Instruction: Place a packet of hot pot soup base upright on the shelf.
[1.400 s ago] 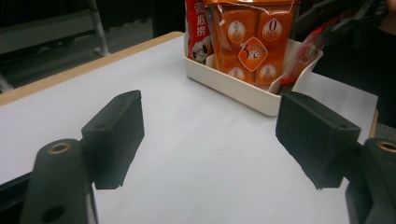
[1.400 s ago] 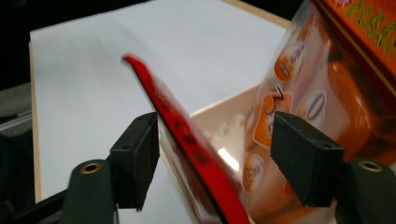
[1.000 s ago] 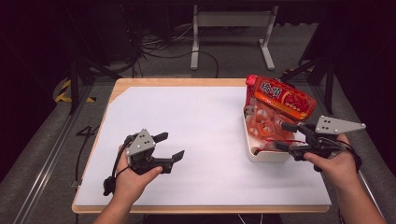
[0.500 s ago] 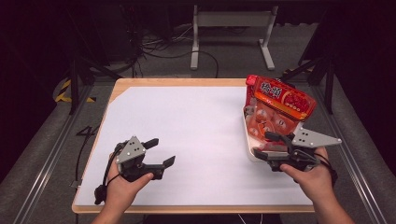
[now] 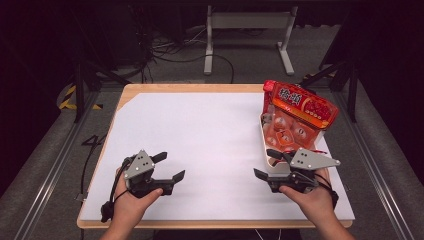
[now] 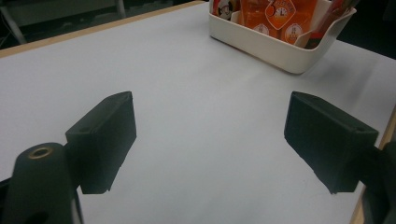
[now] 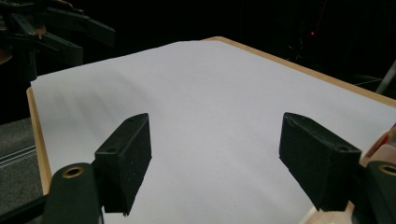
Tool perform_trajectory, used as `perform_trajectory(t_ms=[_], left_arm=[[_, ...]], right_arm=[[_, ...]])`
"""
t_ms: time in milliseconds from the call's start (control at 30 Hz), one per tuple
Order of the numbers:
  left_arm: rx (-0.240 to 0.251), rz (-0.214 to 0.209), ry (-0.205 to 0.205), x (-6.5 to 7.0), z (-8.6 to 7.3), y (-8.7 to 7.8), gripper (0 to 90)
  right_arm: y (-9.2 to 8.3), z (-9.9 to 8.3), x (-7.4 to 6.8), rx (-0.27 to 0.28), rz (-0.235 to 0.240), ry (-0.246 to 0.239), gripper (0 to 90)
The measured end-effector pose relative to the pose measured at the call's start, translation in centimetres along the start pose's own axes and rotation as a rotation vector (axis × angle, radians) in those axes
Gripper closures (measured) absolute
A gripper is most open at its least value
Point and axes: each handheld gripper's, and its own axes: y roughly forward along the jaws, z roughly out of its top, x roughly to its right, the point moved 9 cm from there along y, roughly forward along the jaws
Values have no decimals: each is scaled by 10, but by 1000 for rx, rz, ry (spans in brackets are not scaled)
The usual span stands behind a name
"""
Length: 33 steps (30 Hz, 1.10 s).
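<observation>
Table: light wooden tabletop (image 5: 200, 89), its edge bare around the cover.
Cover: white paper sheet (image 5: 200, 135) lying flat on it.
Behind: grey metal stand (image 5: 247, 22), black cables (image 5: 170, 50) on the floor.

A white rectangular tray (image 5: 267, 162) stands on the table just beyond the right gripper (image 5: 270, 165), its near end close beside the parted jaws. Orange-red snack packets (image 5: 290, 132) fill it; a larger red bag (image 5: 300, 105) leans tilted at its far end.
</observation>
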Motion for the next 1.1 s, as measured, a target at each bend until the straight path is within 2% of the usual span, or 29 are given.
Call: perform_trajectory(t_ms=[100,167,200,267,400,633,733,967,1100], left_arm=[[4,-6,0,0,-4,3,179],[13,-14,-13,0,-5,5,177],[13,-20,-3,-1,-7,7,177],[13,-23,-9,0,-9,8,176],[38,-27,5,-4,-15,13,178],[-13,-33,17,-11,-32,23,189],[-24,-43,11,-11,-35,24,188],[-35,-61,-8,-11,-40,27,180],[-31,-69,-12,-10,-40,26,176]], right_arm=[[7,-8,-5,-18,4,-5,258],[14,-16,-5,-25,2,9,258],[16,-19,-5,-26,1,13,258],[18,-21,-4,-30,-4,12,258],[25,-30,-3,-42,-14,9,258],[36,-46,4,-43,-46,42,261],[39,-48,6,-43,-81,13,266],[44,-50,1,-44,-79,-6,257],[44,-49,1,-37,-67,2,257]])
